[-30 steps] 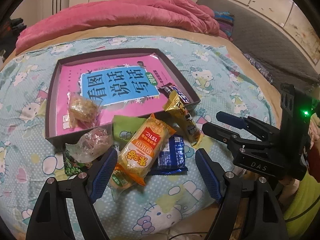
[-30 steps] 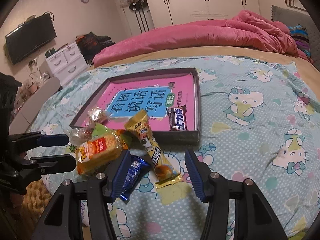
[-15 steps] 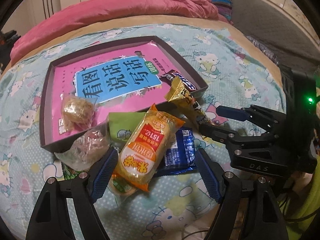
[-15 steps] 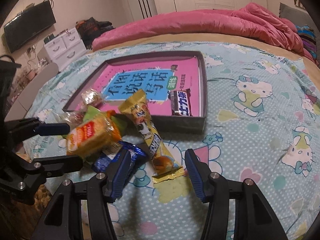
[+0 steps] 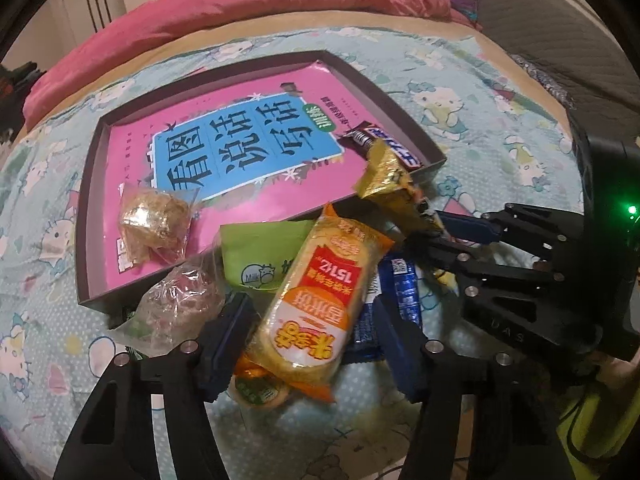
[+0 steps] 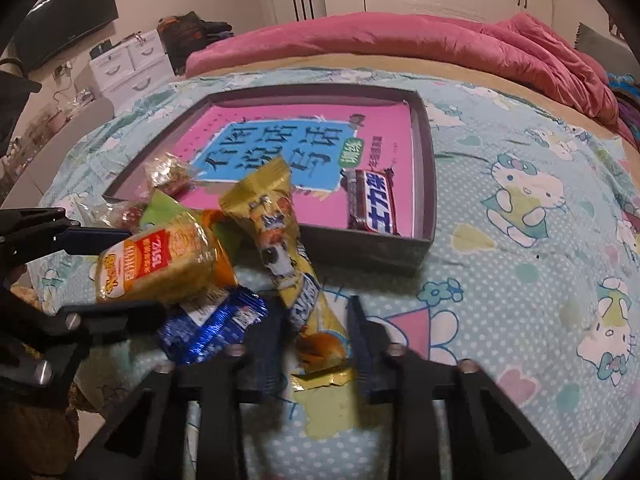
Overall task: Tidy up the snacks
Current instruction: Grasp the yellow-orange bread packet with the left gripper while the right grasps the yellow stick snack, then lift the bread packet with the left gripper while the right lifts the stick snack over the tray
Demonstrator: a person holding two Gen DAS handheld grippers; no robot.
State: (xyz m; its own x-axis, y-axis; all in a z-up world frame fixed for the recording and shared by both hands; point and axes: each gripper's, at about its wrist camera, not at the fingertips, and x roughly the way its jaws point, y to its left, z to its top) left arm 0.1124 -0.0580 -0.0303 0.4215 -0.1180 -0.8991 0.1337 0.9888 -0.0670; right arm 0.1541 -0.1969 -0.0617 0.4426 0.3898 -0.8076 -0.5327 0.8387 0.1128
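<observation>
Your right gripper (image 6: 318, 344) is clamped on the long yellow foil snack bar (image 6: 280, 240), your left gripper (image 5: 312, 332) closing around the orange-and-yellow cracker packet (image 5: 320, 304), both beside the dark shallow tray's (image 5: 86, 208) near edge, ready to lift in.

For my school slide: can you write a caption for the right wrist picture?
Right tool shut on a yellow snack bar, beside the dark tray holding a chocolate bar on a cartoon-cat bedsheet.
</observation>
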